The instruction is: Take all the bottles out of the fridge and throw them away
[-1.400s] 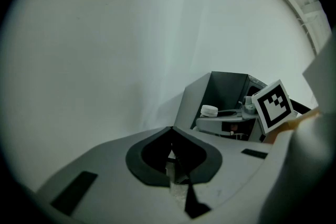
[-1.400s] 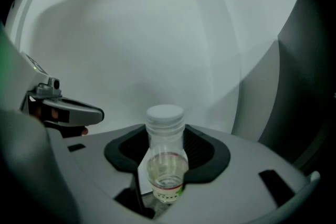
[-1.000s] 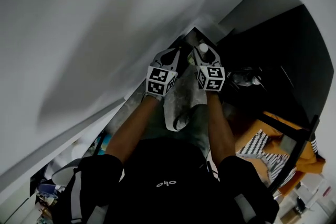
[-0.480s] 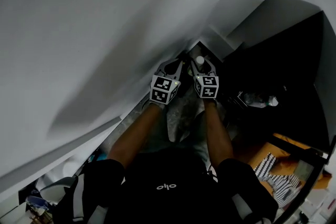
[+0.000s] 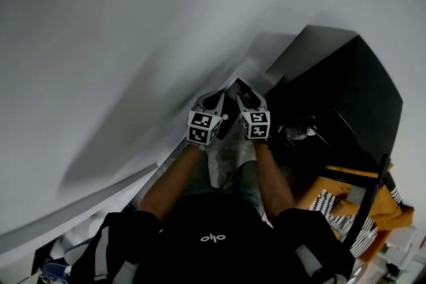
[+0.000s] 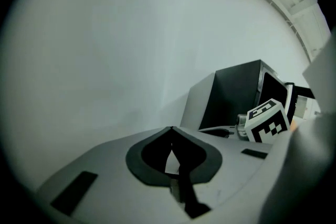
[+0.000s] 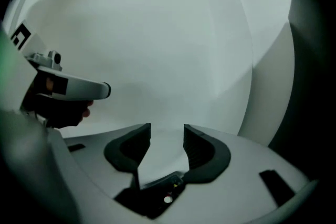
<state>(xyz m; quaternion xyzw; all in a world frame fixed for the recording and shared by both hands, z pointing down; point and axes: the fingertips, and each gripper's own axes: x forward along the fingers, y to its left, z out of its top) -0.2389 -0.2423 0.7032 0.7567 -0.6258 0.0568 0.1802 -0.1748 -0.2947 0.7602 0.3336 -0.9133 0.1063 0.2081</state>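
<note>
My right gripper [image 5: 241, 91] is held out beside the left one, close to a big white surface [image 5: 133, 43]. In the right gripper view its jaws [image 7: 167, 126] stand part-way apart around a white shape, the bottle [image 7: 164, 152], which barely stands out from the white behind it. In the head view the bottle is lost in the dark behind the marker cube. My left gripper [image 5: 216, 102] is shut with nothing in it; in its own view the jaws [image 6: 171, 127] meet at the tips. Its grey finger [image 7: 71, 87] shows at the left of the right gripper view.
A dark box-like cabinet [image 6: 236, 94] stands ahead on the right, black in the head view [image 5: 339, 96]. A clear, crumpled item [image 5: 298, 131] lies at its foot. An orange thing with striped cloth [image 5: 346, 203] is on the floor at the lower right.
Both grippers have kept side by side and dropped a little in the head view. The bottle's white cap, seen above the right gripper earlier, no longer shows. Neither pair of jaws has changed.
</note>
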